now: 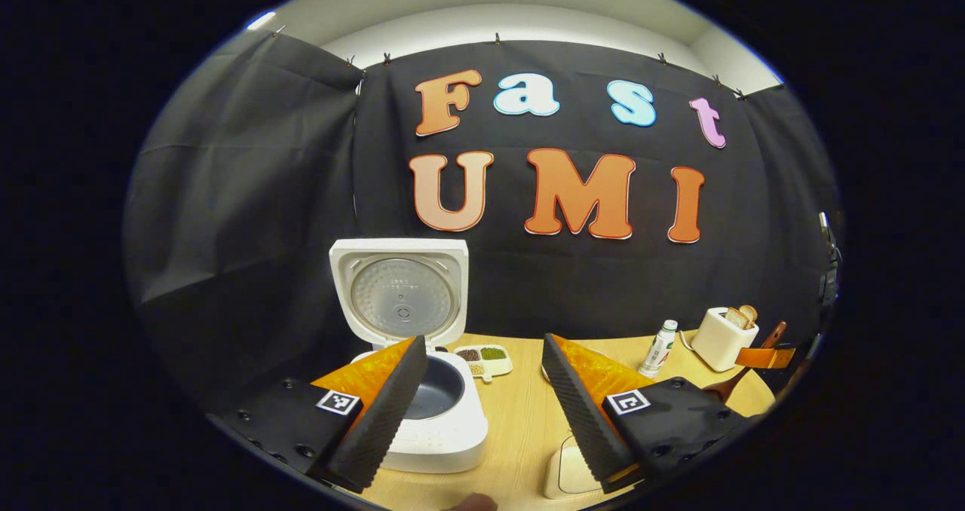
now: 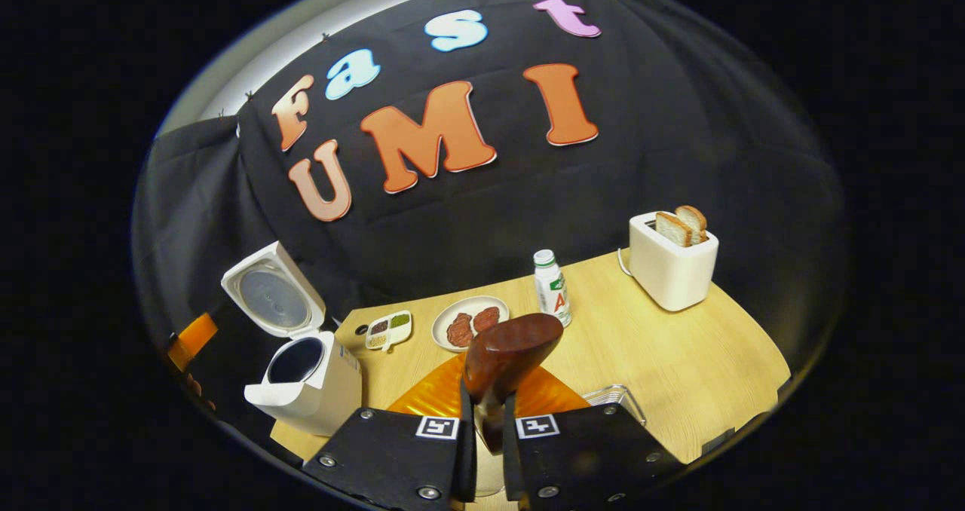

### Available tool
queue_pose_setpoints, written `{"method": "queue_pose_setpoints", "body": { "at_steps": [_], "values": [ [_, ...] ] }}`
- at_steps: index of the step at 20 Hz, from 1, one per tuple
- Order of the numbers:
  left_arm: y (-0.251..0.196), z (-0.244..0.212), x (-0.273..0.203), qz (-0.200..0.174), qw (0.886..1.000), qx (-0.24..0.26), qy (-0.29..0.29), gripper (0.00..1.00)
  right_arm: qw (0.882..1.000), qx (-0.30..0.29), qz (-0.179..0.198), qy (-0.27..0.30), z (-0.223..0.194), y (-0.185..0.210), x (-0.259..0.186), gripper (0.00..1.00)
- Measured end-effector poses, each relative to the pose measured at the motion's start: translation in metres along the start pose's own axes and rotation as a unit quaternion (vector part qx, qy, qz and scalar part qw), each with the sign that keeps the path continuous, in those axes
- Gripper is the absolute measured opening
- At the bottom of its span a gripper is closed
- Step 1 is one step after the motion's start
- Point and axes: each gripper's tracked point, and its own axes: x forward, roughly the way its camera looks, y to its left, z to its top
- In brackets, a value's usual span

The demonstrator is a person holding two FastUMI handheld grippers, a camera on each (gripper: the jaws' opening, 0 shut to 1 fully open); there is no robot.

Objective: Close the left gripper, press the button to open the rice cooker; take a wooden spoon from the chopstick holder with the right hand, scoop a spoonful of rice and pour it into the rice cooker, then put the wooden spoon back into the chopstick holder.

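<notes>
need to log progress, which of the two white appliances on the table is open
The rice cooker on the left: its lid stands raised, baring the dark inner pot. The toaster at the back right just holds bread slices.

Left gripper [image 1: 482,413] fingers apart — right gripper [image 2: 488,428] clamped.

On the table [image 2: 678,360], the rice cooker [image 2: 305,379] was placed at the left, the toaster [image 2: 671,266] at the right, with a divided dish [image 2: 388,330], plate [image 2: 471,321] and bottle [image 2: 552,286] ranged between them.
</notes>
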Motion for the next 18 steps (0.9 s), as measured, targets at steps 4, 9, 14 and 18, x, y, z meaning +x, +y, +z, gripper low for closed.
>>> {"method": "queue_pose_setpoints", "body": {
  "at_steps": [4, 9, 14, 18],
  "values": [
    [0.032, -0.003, -0.003, -0.012, 1.0, 0.001, 0.007, 1.0, 0.997, -0.065, -0.025, 0.013, -0.03, 0.026, 0.015, 0.14],
    [0.065, -0.016, 0.007, -0.037, 0.999, 0.017, 0.028, 1.0, 0.984, -0.155, -0.086, 0.014, -0.063, 0.039, 0.026, 0.14],
    [0.08, -0.019, 0.015, -0.037, 0.998, 0.018, 0.043, 1.0, 0.959, -0.258, -0.114, -0.013, -0.073, 0.048, 0.03, 0.13],
    [0.074, -0.013, 0.012, -0.021, 0.999, 0.025, 0.035, 1.0, 0.943, -0.307, -0.125, -0.027, -0.091, 0.039, 0.037, 0.13]
  ]
}}
